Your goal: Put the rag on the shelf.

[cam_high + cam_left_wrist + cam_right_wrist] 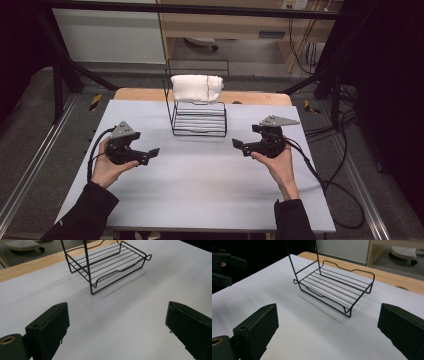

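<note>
Both grippers empty, jaws wide apart. Left gripper sits low over the table left of the rack, right gripper mirrors it on the rack's right, both well apart from it and angled inward. Towel is folded and draped over the rack's top bar, hanging clear of the bottom shelf, which is bare. Looks like a symmetric standoff: hands parked either side so either one can reach the towel. Nothing between the jaws in either gripper view.
</note>
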